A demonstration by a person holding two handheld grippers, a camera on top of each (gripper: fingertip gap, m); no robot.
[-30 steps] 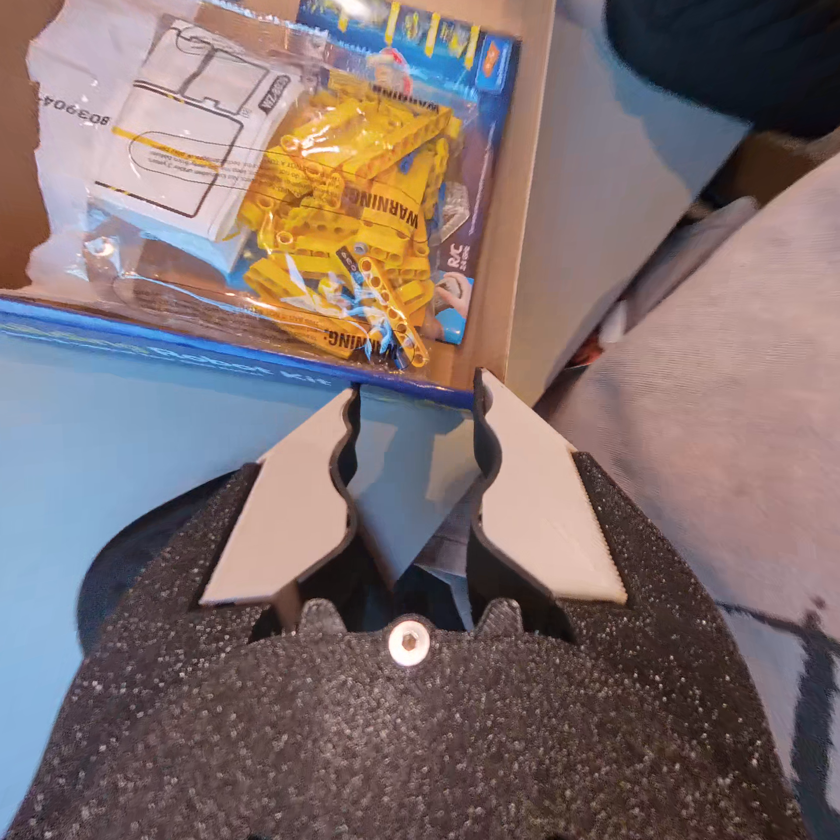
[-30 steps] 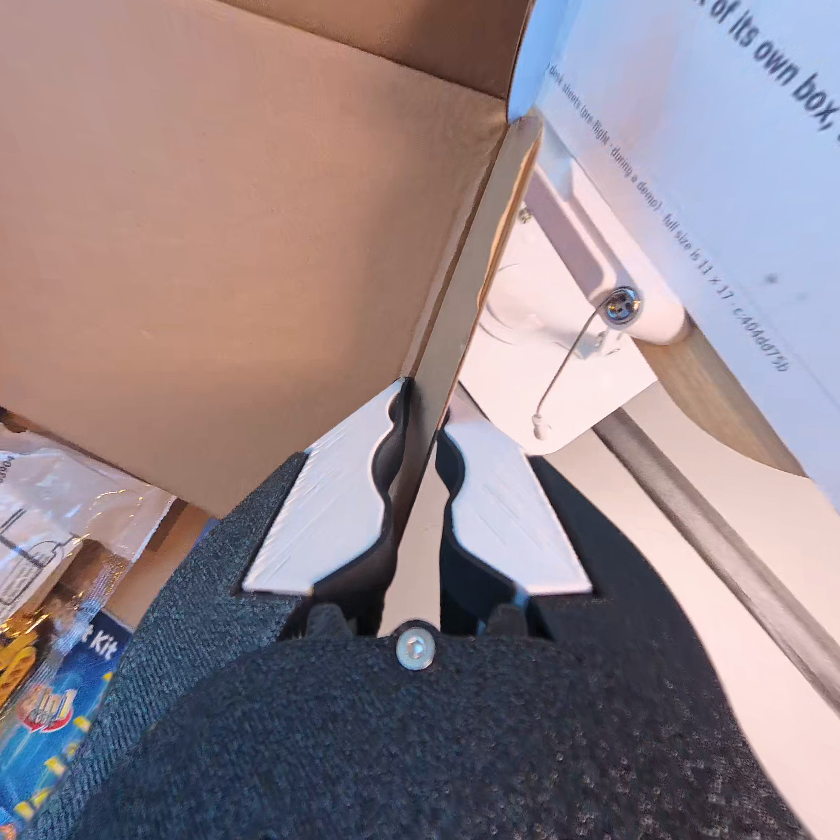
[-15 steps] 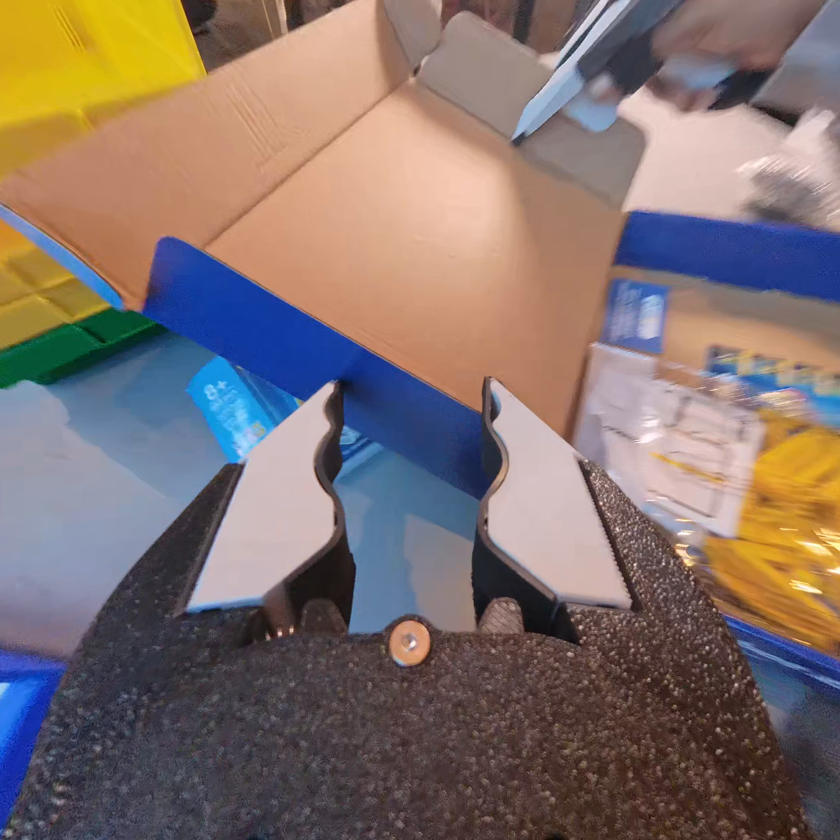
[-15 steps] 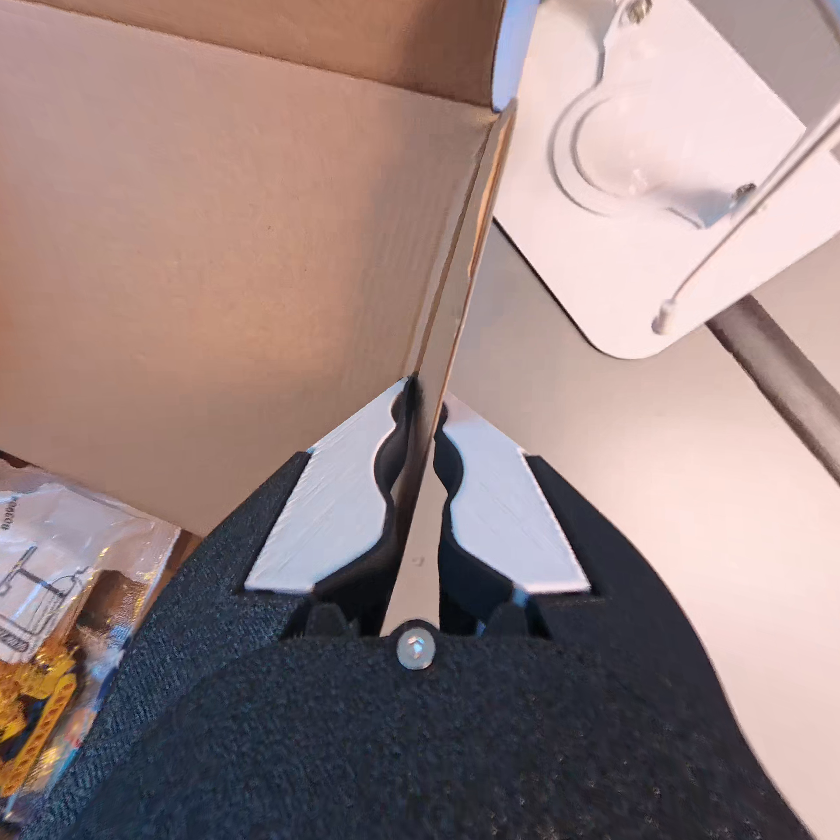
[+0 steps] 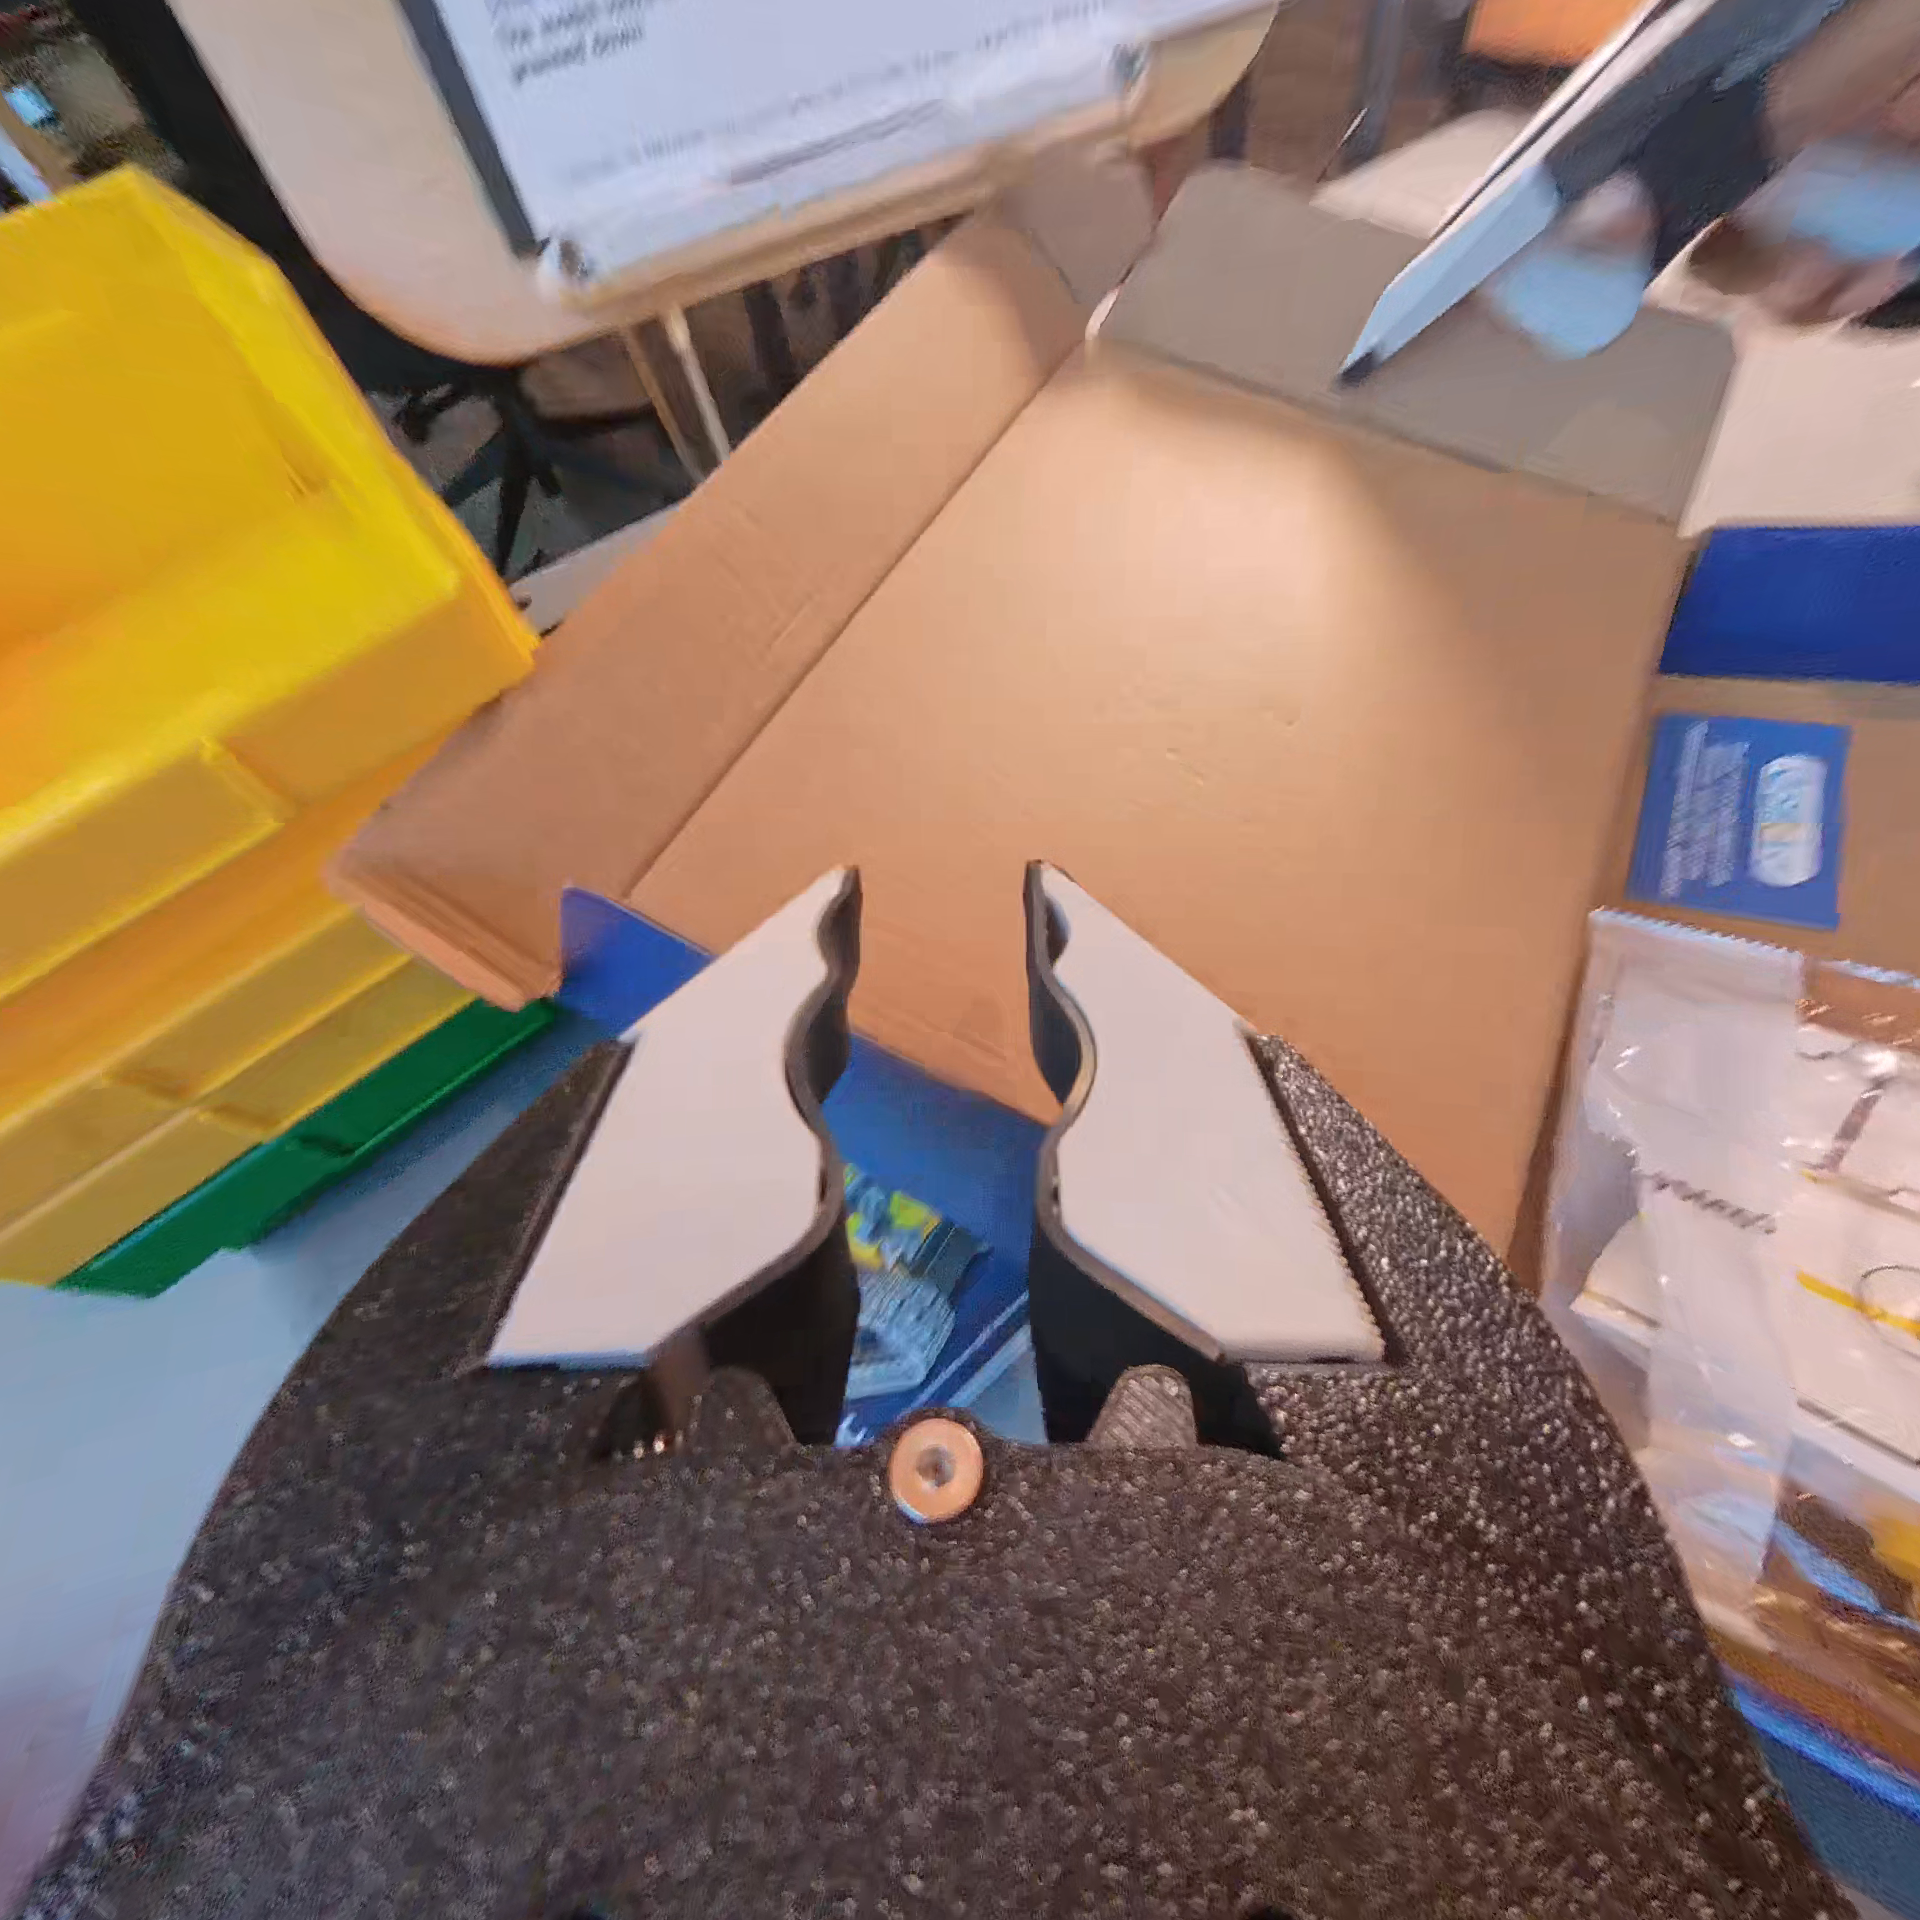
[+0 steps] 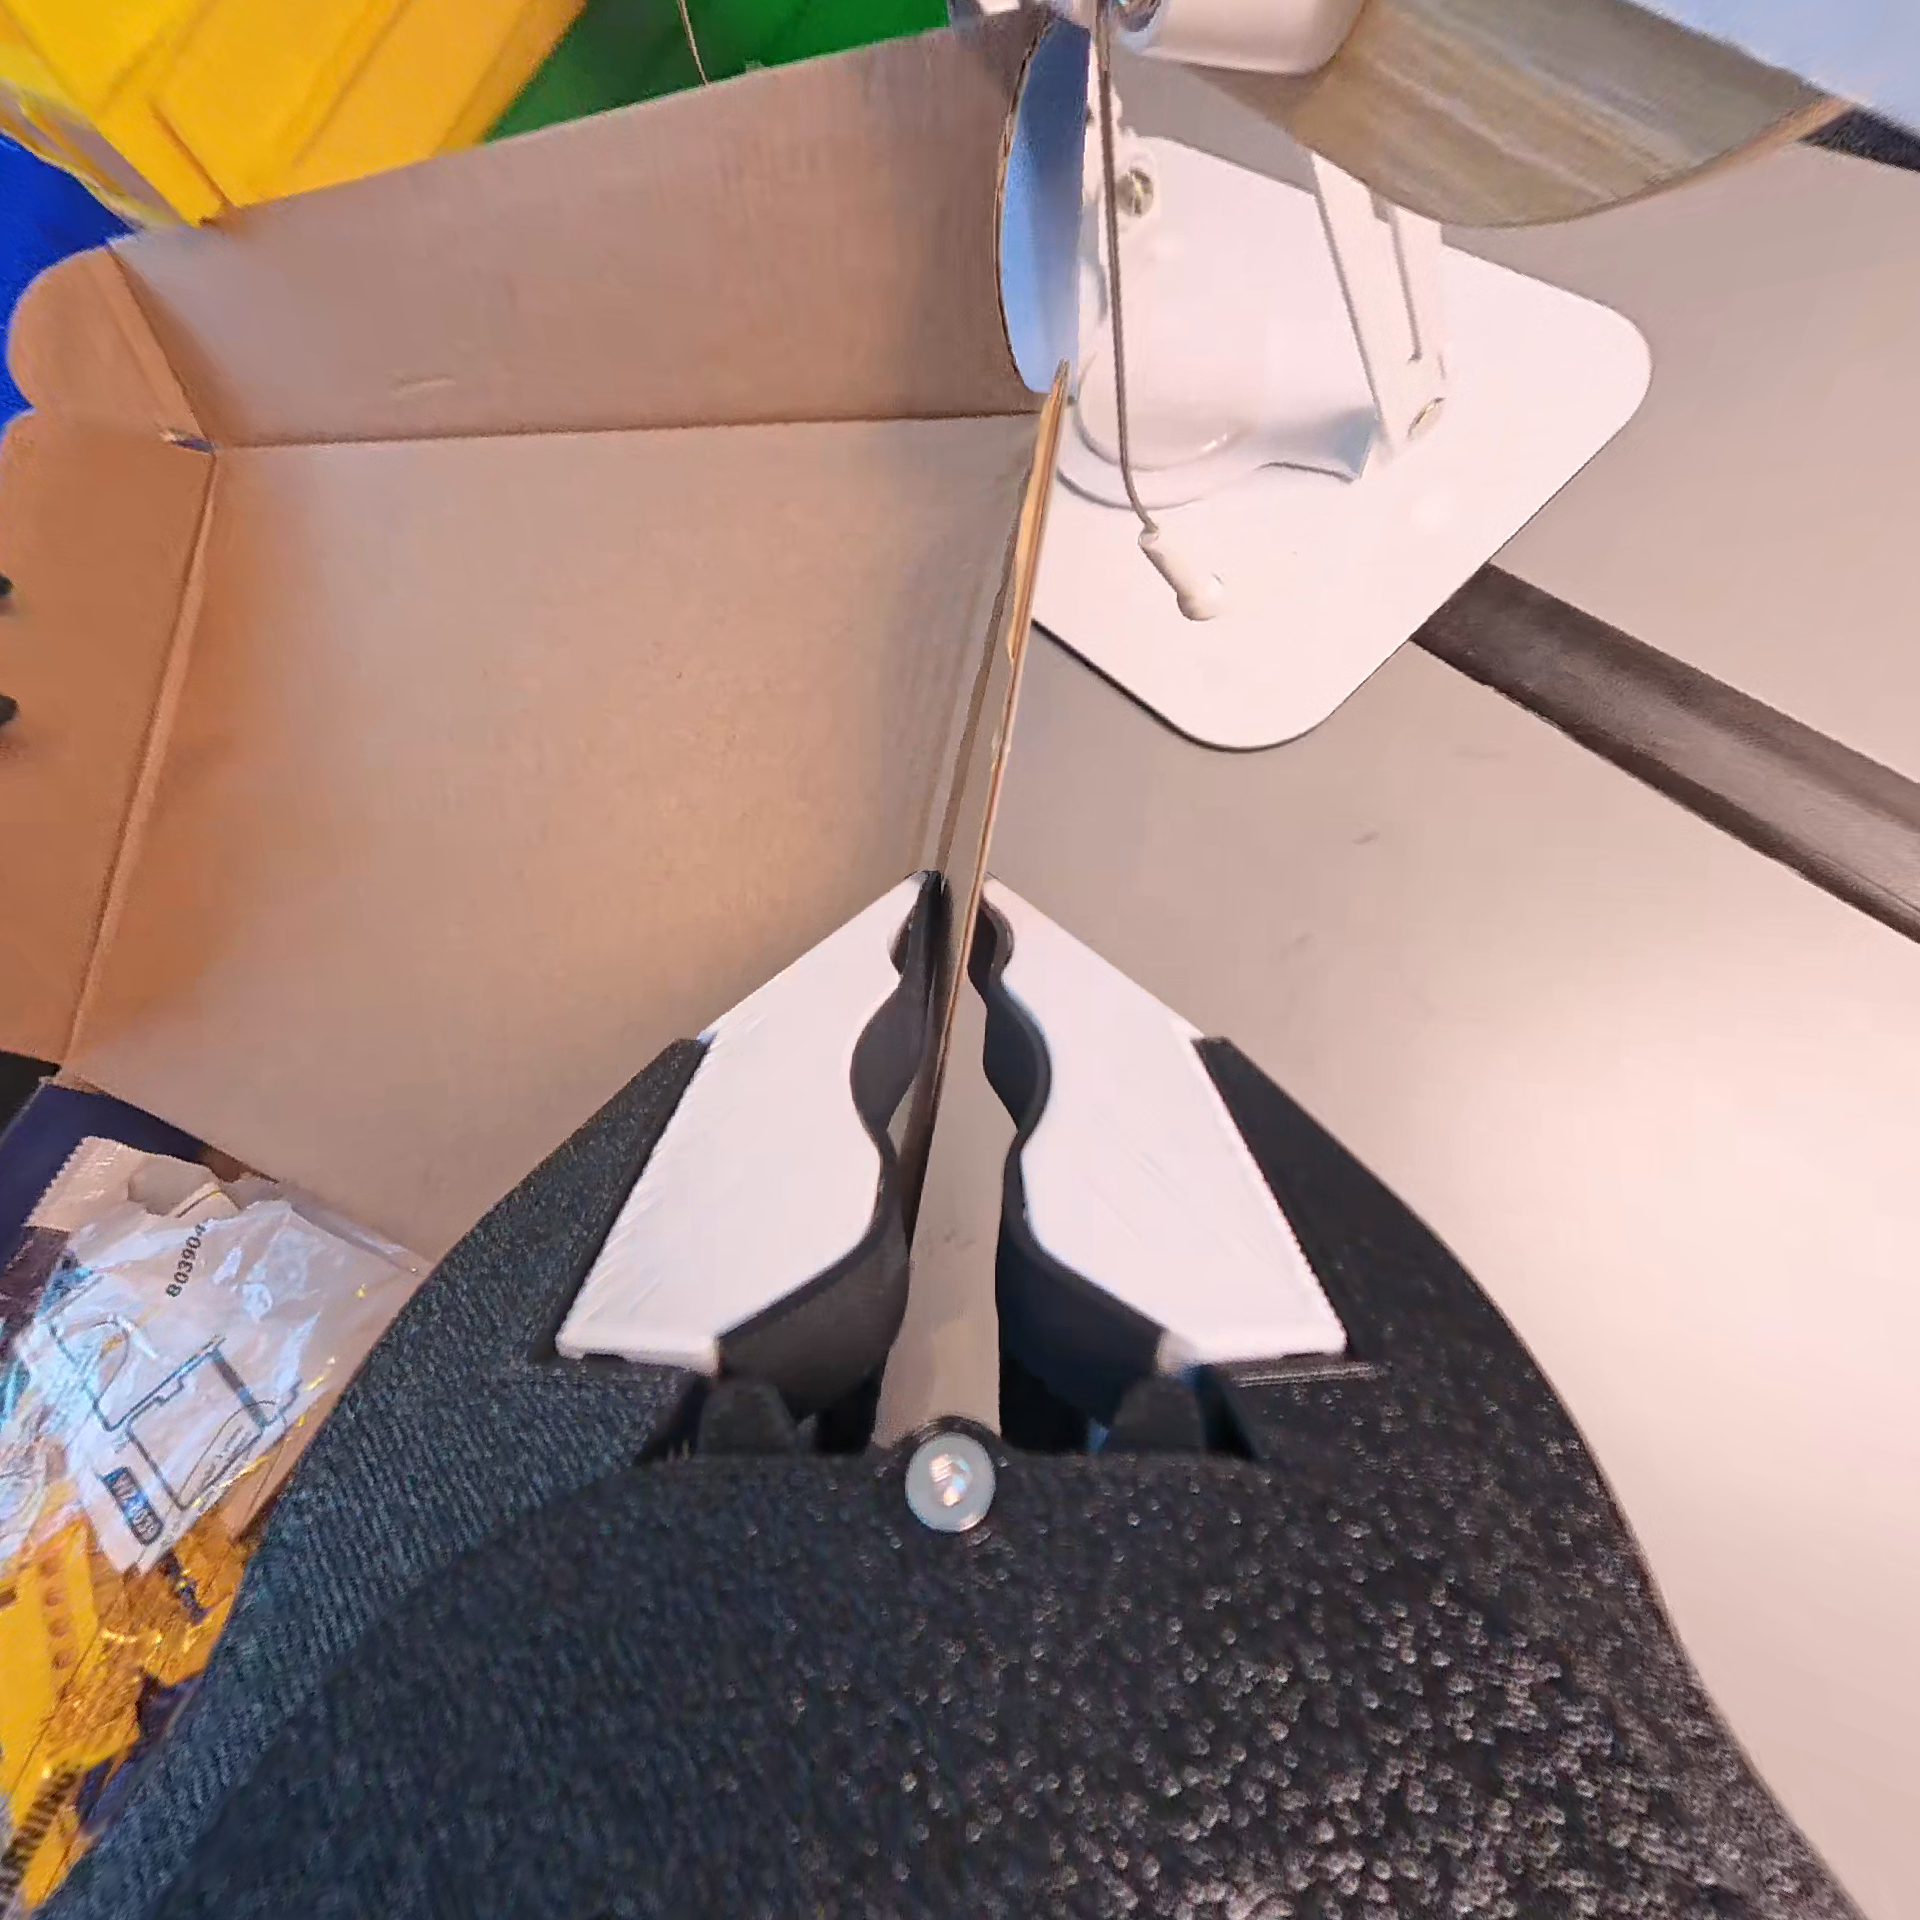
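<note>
A cardboard box with a blue printed outside lies open, its brown lid (image 5: 1195, 675) folded back. My left gripper (image 5: 940, 883) is open and empty, its tips just over the lid's near edge and blue lip (image 5: 623, 945). My right gripper (image 6: 956, 883) is shut on the lid's thin side flap (image 6: 1023, 623), seen edge-on between the fingers. It also shows blurred at the top right of the left wrist view (image 5: 1507, 239). A clear bag of yellow pieces and a paper sheet (image 5: 1745, 1195) lies in the box, also in the right wrist view (image 6: 156, 1351).
Stacked yellow bins (image 5: 187, 623) on a green bin (image 5: 312, 1174) stand close to the left of the lid. A white stand base (image 6: 1351, 499) with a cord sits on the grey table (image 6: 1507, 1143) right of the flap. A white sign board (image 5: 790, 104) stands behind.
My left gripper has swung from the box's front corner leftward to the lid's near edge, staying open. My right gripper keeps its hold on the flap as the lid tilts back.
</note>
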